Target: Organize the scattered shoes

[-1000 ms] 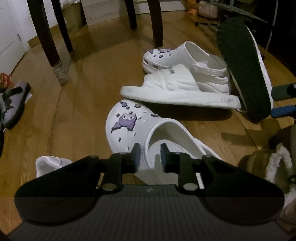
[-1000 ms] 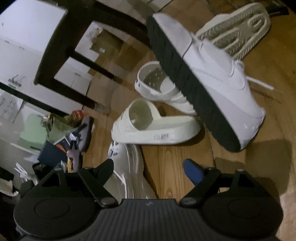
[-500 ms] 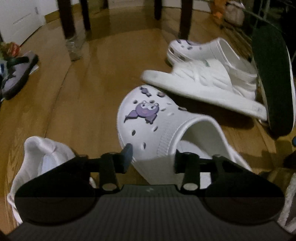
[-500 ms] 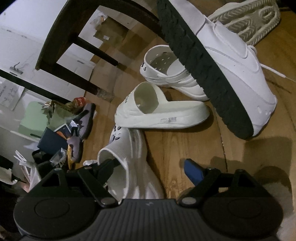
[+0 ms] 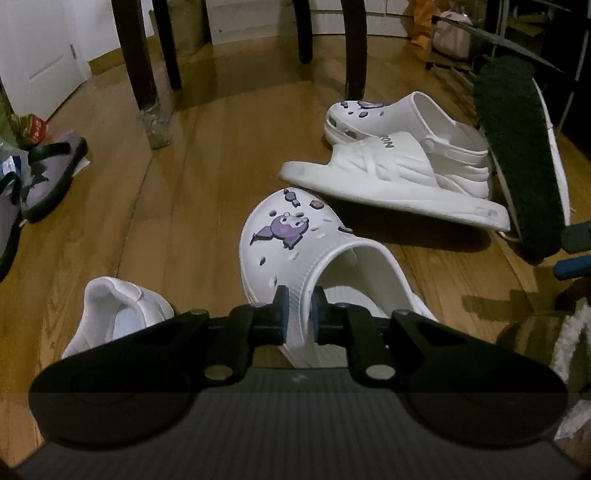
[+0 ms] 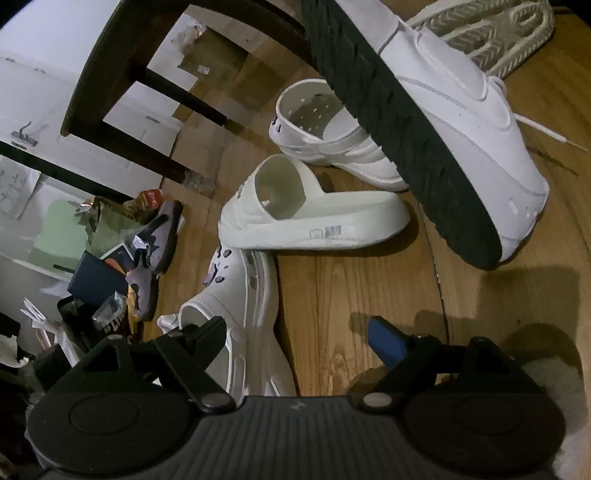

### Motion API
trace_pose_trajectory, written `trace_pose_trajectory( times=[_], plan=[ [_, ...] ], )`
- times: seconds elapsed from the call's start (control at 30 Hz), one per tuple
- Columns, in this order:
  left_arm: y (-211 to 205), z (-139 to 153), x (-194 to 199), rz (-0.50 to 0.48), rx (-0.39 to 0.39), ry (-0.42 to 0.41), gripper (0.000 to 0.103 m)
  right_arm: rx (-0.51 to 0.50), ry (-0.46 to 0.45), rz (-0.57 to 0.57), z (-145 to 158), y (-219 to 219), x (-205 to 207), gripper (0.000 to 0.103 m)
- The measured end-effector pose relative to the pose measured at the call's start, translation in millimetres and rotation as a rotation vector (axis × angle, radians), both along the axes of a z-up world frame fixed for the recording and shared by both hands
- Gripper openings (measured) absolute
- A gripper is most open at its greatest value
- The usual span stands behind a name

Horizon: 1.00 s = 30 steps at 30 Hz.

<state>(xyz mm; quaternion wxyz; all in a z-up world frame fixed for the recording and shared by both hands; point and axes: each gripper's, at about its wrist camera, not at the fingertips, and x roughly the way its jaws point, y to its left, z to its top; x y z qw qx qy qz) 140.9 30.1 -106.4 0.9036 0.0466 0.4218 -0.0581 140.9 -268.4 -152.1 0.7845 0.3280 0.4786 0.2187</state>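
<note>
My left gripper [image 5: 298, 310] is shut on the opening rim of a white clog [image 5: 295, 240] with purple charms; the clog also shows in the right wrist view [image 6: 240, 288]. Beyond it lie a white slide sandal [image 5: 391, 181], the matching second clog [image 5: 399, 118] and a white sneaker with a dark sole [image 5: 517, 155] tipped on its side. My right gripper [image 6: 295, 332] is open and empty above the wooden floor, with the slide [image 6: 314, 218] and sneaker [image 6: 443, 122] ahead of it.
Dark chair legs [image 5: 144, 70] stand on the floor behind the shoes. Grey sandals [image 5: 51, 173] and clutter lie at the left. A white sneaker heel [image 5: 110, 310] lies at my left gripper's left. An upturned ribbed sole [image 6: 491, 29] lies far right.
My left gripper opened around the clog's rim half a second ago and has now closed on it. The view has pulled back slightly. The right gripper drifted closer to the shoes, still open.
</note>
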Motion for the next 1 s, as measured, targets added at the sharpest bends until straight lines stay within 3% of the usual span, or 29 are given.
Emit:
trace_pose_trajectory(
  times=[0.07,0.13,0.37,0.5,0.53,0.57,0.6,0.63,0.77,0.87,1.0],
  plan=[
    [-6,-7,4,-0.007,0.035,-0.01,0.083,-0.002,0.007,0.005,-2,1,0,0.085],
    [-18,-18,14,-0.041,0.136,0.003,0.098,-0.004,0.01,0.007,-2,1,1,0.085],
    [-51,-33,10,-0.058,0.587,-0.128,0.103,-0.016,0.008,0.017,0,0,1,0.085],
    [-60,-48,2,-0.132,0.729,-0.118,0.103,-0.011,0.014,0.023,-1,0,2,0.085],
    [-60,-49,0,-0.15,0.714,-0.111,0.093,-0.013,0.015,0.025,-2,1,2,0.085],
    [-59,-48,-2,-0.167,0.687,-0.103,0.061,-0.016,0.016,0.028,-2,1,1,0.085],
    [-58,-48,-4,-0.184,0.659,-0.096,0.038,-0.017,0.016,0.03,-2,2,1,0.085],
    [-54,-45,-4,-0.191,0.606,-0.076,0.023,-0.017,0.017,0.031,-2,2,1,0.086],
    [-39,-32,2,-0.177,0.475,-0.053,0.019,-0.017,0.021,0.035,-3,3,2,0.086],
    [-33,-27,3,-0.128,0.478,-0.07,0.009,-0.021,0.026,0.04,-5,4,2,0.086],
    [-25,-18,-6,-0.086,0.448,-0.087,0.009,-0.025,0.026,0.044,-5,5,1,0.087]
  ],
)
